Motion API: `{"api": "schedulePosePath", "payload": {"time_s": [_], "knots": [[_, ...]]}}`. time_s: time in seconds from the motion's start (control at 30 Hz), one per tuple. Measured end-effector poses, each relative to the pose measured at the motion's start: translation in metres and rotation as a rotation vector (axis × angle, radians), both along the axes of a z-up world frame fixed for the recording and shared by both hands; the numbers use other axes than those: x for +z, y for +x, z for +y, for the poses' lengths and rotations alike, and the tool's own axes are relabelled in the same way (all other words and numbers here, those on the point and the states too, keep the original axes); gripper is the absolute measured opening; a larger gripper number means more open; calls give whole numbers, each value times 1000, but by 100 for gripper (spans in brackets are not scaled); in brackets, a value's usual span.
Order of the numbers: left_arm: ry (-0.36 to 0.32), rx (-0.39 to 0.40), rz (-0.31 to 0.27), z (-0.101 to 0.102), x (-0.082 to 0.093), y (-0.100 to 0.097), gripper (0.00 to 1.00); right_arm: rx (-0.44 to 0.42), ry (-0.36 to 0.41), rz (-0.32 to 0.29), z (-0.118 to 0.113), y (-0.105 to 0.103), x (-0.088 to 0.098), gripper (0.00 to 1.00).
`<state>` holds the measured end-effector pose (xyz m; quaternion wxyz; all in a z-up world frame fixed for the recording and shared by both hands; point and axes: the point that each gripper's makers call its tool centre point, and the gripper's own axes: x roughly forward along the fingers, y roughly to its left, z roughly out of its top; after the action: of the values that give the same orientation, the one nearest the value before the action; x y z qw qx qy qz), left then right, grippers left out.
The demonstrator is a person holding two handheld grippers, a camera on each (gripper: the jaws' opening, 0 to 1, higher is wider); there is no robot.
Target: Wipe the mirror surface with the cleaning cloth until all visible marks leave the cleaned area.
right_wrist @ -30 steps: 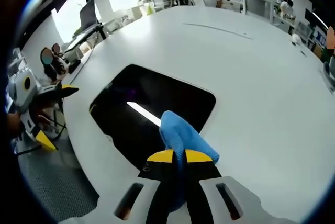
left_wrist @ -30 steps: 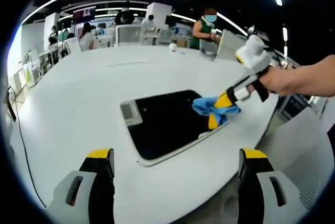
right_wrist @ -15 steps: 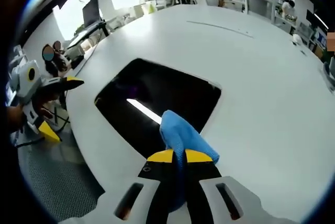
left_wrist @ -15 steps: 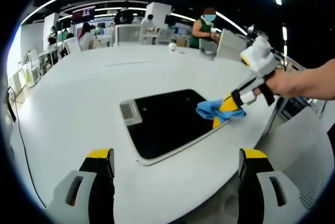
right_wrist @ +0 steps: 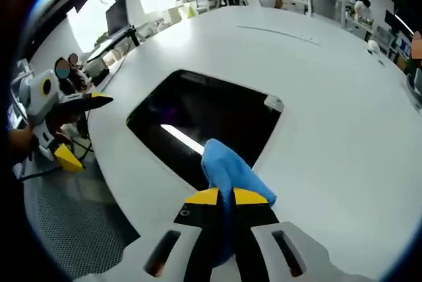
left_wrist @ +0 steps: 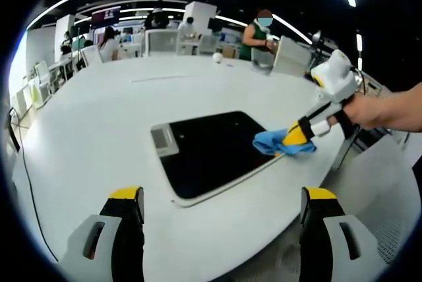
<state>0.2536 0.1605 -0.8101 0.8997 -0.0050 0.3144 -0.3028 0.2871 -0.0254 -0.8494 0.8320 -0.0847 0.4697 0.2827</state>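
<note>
My right gripper (left_wrist: 298,138) has dragged the cloth (left_wrist: 273,142) back, now at the mirror (left_wrist: 208,150) edge nearest my hand

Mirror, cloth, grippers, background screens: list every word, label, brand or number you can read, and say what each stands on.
No text can be read.
Mirror: dark glass, no print visible; the grey tab at its corner looks blank.
Blue cleaning cloth, held in the right gripper: no label visible.
Wall screen far behind the table: coloured picture, too small and blurred to read.

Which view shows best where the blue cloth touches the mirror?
The left gripper view: the blue cloth, in the right tongs, lies at the mirror edge. In the right gripper view the cloth partly hides its own contact.
</note>
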Motion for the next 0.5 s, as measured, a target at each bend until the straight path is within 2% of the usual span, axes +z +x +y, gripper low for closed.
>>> {"api": "schedulePosePath", "payload": {"time_s": [0.5], "knots": [[-7,10,3,1,0,1,99,-13,-13,11,2,1,0,1]]}}
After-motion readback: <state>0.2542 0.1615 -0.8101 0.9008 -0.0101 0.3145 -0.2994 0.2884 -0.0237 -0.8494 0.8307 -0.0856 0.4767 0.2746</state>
